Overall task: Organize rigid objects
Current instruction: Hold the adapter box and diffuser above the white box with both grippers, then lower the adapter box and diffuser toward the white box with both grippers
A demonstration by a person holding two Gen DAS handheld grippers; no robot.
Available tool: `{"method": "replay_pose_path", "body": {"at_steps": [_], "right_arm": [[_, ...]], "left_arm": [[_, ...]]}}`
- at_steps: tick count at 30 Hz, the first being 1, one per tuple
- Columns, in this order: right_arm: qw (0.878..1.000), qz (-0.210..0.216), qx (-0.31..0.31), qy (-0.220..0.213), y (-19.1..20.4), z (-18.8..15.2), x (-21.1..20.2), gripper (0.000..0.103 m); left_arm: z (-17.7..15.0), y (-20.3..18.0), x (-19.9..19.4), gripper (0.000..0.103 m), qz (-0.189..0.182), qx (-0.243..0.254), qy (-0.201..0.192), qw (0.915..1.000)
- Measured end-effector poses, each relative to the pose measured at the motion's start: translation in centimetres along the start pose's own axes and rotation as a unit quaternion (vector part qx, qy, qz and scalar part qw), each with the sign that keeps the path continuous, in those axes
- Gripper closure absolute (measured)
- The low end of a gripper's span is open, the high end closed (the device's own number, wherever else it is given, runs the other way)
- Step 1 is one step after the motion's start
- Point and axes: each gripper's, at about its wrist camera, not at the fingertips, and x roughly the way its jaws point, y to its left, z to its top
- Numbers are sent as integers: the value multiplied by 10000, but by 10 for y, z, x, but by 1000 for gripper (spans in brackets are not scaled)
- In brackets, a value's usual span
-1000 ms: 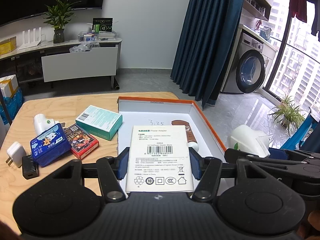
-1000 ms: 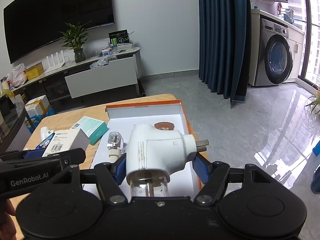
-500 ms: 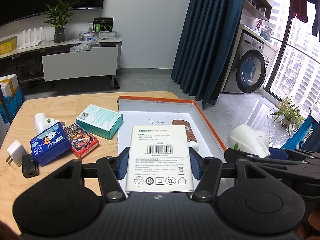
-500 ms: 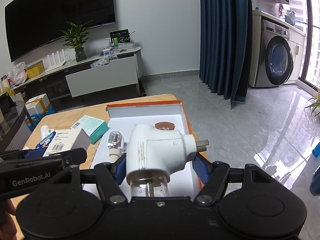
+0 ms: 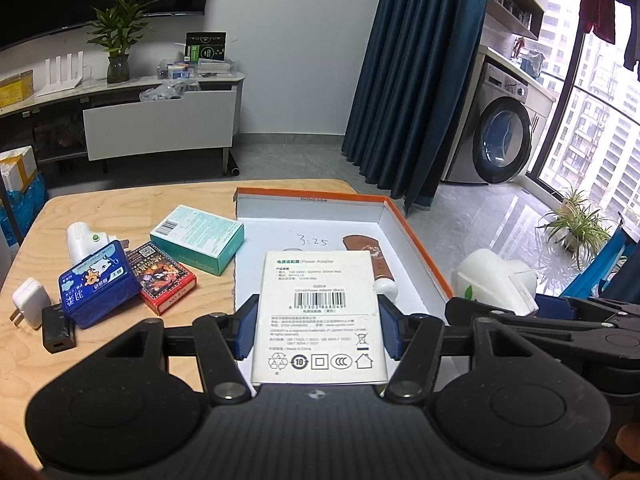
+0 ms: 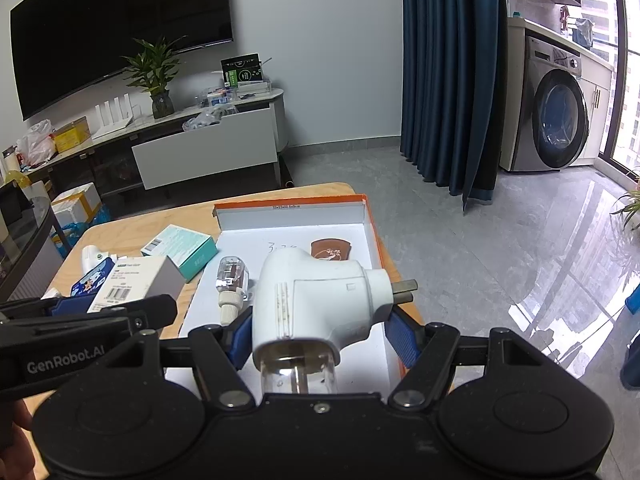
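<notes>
Holding the white power-adapter carton (image 5: 320, 312) lengthwise in the left gripper (image 5: 318, 330), the open orange-rimmed white tray (image 5: 416, 240) sitting dead ahead at 12 o'clock, while the right gripper (image 6: 320, 332) clamps the white plug-in vaporizer (image 6: 320, 300) over the tray's 3 o'clock side.

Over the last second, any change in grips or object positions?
Nothing visibly changed. The left gripper stays shut on the power adapter box and the right gripper on the white plug-in device, both above the orange-rimmed box. Table items are unmoved.
</notes>
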Motion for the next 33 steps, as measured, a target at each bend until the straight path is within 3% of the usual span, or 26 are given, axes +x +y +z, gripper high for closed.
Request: {"method": "replay_pose_path", "body": {"at_steps": [33], "right_arm": [[10000,-4,7,20,-2,0,1,22]], "left_arm": [[-1,-7,-2,43,32,28,7,10000]]}}
